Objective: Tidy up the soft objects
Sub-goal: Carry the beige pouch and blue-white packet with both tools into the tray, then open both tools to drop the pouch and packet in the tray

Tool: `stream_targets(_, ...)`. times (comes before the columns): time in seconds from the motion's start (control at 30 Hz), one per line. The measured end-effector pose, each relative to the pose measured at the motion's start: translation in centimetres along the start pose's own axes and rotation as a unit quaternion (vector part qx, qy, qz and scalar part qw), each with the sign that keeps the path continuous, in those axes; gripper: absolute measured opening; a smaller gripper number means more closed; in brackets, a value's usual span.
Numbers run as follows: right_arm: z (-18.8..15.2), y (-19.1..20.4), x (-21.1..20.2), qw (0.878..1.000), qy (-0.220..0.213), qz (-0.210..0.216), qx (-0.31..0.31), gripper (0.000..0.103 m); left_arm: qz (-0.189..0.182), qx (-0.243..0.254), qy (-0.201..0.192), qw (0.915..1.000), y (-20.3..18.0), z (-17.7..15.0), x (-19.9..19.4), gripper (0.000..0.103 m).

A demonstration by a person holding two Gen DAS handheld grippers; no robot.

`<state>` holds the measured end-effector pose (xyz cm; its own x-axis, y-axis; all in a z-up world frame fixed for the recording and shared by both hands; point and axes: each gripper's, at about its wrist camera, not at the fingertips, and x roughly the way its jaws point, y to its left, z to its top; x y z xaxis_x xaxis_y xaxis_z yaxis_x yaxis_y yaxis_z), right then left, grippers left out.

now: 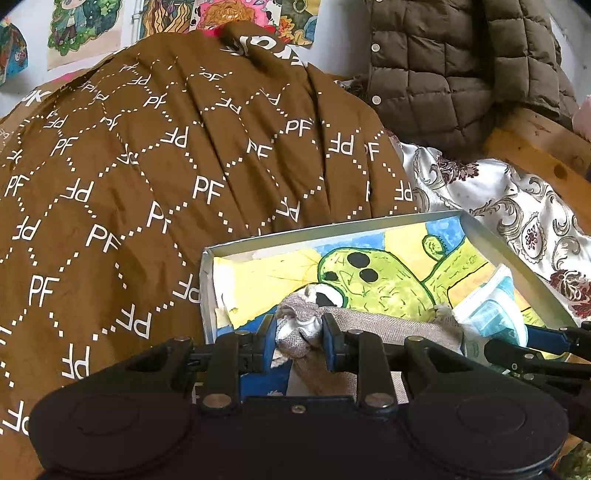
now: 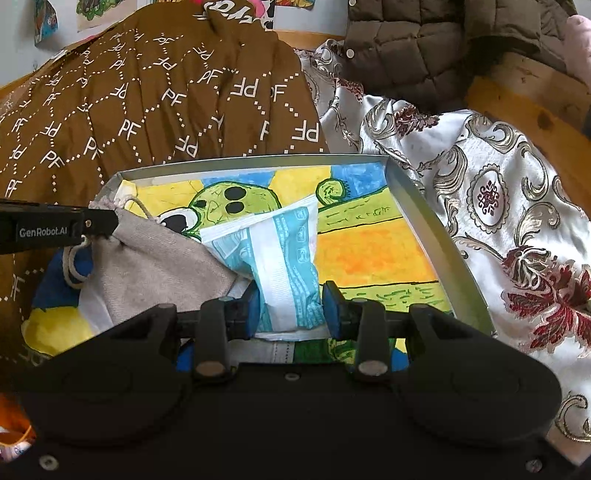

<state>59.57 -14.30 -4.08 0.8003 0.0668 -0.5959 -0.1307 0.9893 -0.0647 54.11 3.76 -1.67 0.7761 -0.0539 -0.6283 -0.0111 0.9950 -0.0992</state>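
We see the shallow grey cardboard tray (image 2: 436, 225), lined with a painted sheet showing a green cactus-like figure (image 2: 218, 201) on yellow, orange and blue, and both soft things lie inside it. The larger one is a beige woven drawstring pouch (image 2: 159, 269) at the tray's left side, its cord looping off its near-left edge. The smaller is a crinkled blue-and-white plastic packet (image 2: 284, 258), lying just right of the pouch and touching it, with one corner tucked under the fabric.

Our left gripper (image 1: 300, 339) has its blue-padded jaws closed narrowly on the bunched neck of the pouch. Our right gripper (image 2: 291, 310) pinches the near end of the packet between its jaws.

The tray rests on a bed, partly on a big brown quilt printed with white "PF" letters and dotted diamonds (image 1: 155, 177) and partly on a shiny white satin cover with grey and dark red scrolls (image 2: 491, 192). Behind, an olive quilted puffer jacket (image 1: 454, 66) drapes over a wooden bed frame (image 1: 539, 147), and colourful drawings (image 1: 85, 29) hang on the pale wall.

The near edge of the tray is hidden behind the gripper bodies, and the packet's print is too small to read.
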Motion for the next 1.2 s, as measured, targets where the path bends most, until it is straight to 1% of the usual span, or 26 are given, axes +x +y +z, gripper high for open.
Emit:
stream_targets(0.1,-0.1,-0.6,-0.5,1.000,-0.003,0.004,0.009,0.030,0.008,0.008,-0.002,0.9999,-0.3,0.1,-0.5,0.030)
stream_targets(0.13,-0.1,-0.7,-0.7,1.000,-0.004,0.007,0.012,0.032,0.009,0.012,-0.002,0.9999,-0.4,0.1,-0.7,0.031)
stream_targets(0.17,-0.1,-0.9,-1.0,1.000,-0.006,0.010,0.016,0.037,0.012,0.016,-0.004,0.9998,-0.4,0.1,-1.1,0.032)
stream_targets(0.2,-0.1,-1.0,-1.5,1.000,-0.009,0.011,0.019,0.043,0.014,0.018,-0.007,0.9997,-0.4,0.2,-1.4,0.037)
stream_targets(0.23,-0.1,-1.1,-1.9,1.000,-0.012,0.011,0.020,0.045,0.014,0.019,-0.009,0.9997,-0.5,0.3,-1.8,0.045)
stream_targets(0.3,-0.1,-1.3,-2.9,1.000,-0.020,0.011,0.018,0.053,0.015,0.019,-0.015,0.9996,-0.5,0.6,-2.8,0.051)
stream_targets(0.37,0.2,-1.5,-4.5,0.999,-0.030,0.009,0.018,0.056,0.013,0.019,-0.024,0.9995,-0.6,1.1,-3.9,0.056)
stream_targets(0.4,0.3,-1.6,-5.1,0.999,-0.035,0.008,0.018,0.061,0.014,0.020,-0.029,0.9993,-0.6,1.3,-4.5,0.060)
stream_targets(0.5,0.8,-2.0,-7.3,0.998,-0.058,0.003,0.016,0.073,0.013,0.024,-0.049,0.9984,-1.0,2.1,-6.5,0.068)
stream_targets(0.53,1.0,-2.2,-8.1,0.998,-0.066,0.003,0.015,0.074,0.012,0.025,-0.056,0.9981,-1.2,2.3,-7.2,0.069)
stream_targets(0.73,2.3,-3.3,-13.0,0.993,-0.116,0.000,0.018,0.087,0.014,0.038,-0.114,0.9926,-2.5,3.6,-12.4,0.071)
stream_targets(0.8,2.6,-3.5,-15.0,0.990,-0.136,0.000,0.021,0.092,0.012,0.039,-0.136,0.9898,-2.8,3.9,-14.6,0.078)
stream_targets(0.83,2.8,-3.6,-16.0,0.989,-0.145,0.001,0.022,0.094,0.013,0.039,-0.148,0.9881,-3.0,3.9,-15.7,0.082)
stream_targets(0.9,3.0,-3.9,-18.2,0.986,-0.162,0.004,0.026,0.097,0.013,0.038,-0.169,0.9848,-3.3,3.9,-18.1,0.083)
stream_targets(0.97,3.1,-4.2,-20.3,0.983,-0.179,0.007,0.033,0.102,0.009,0.038,-0.178,0.9832,-3.6,3.8,-20.3,0.085)
stream_targets(1.03,3.0,-4.4,-22.7,0.980,-0.196,0.011,0.036,0.102,0.005,0.043,-0.183,0.9822,-3.9,3.5,-22.3,0.092)
stream_targets(1.13,2.7,-5.0,-25.7,0.976,-0.213,0.019,0.033,0.102,0.004,0.063,-0.196,0.9786,-4.6,3.0,-25.3,0.093)
stream_targets(1.2,2.4,-5.2,-28.0,0.975,-0.221,0.021,0.031,0.102,0.004,0.066,-0.211,0.9753,-4.9,2.6,-27.7,0.093)
